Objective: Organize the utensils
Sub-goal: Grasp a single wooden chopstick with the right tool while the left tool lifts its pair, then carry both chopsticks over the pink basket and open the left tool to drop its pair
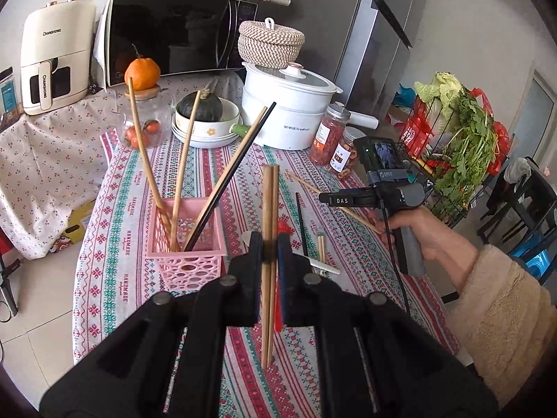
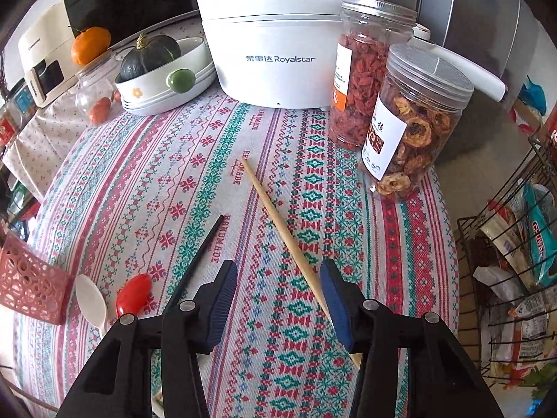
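The pink perforated basket (image 1: pixel 186 240) stands on the patterned tablecloth (image 1: pixel 243 160) and holds 4 chopsticks leaning out of it: 3 wooden (image 1: pixel 181 174) and 1 black (image 1: pixel 229 177). Behind the basket, a glass jar (image 1: pixel 141 122) holds small red-orange fruits, with an orange (image 1: pixel 142 73) on its wooden lid. Further behind the basket, stacked white dishes (image 1: pixel 205 129) carry a dark green squash (image 1: pixel 200 106). A woven lidded basket (image 1: pixel 271 43) sits on the white cooker (image 2: pixel 278 52).

The left gripper (image 1: pixel 269 247) has its fingers pinching a pair of wooden chopsticks (image 1: pixel 269 209), held upright just right of the pink basket. The right gripper (image 2: pixel 278 299) hovers with fingers apart; a single wooden chopstick (image 2: pixel 278 223) lies on the cloth, running under the right finger (image 2: pixel 336 308), not pinched.

Only the left view shows the microwave (image 1: pixel 174 35), the person's hand (image 1: pixel 428 233) and fuzzy sleeve (image 1: pixel 504 313), and the greens (image 1: pixel 466 139) in a wire rack. The right view shows the 2 plastic jars of dried red fruit (image 2: pixel 358 80) and dried slices (image 2: pixel 414 136) close up, plus a white spoon (image 2: pixel 91 301), a red spoon (image 2: pixel 134 294) and a black chopstick (image 2: pixel 202 257) right of the basket.

Readable: "Royalstar" on the cooker, "CHANGHONG" on the cream appliance (image 1: pixel 52 59), "HANDMADE" on the cloth, "DAS" on the right gripper.
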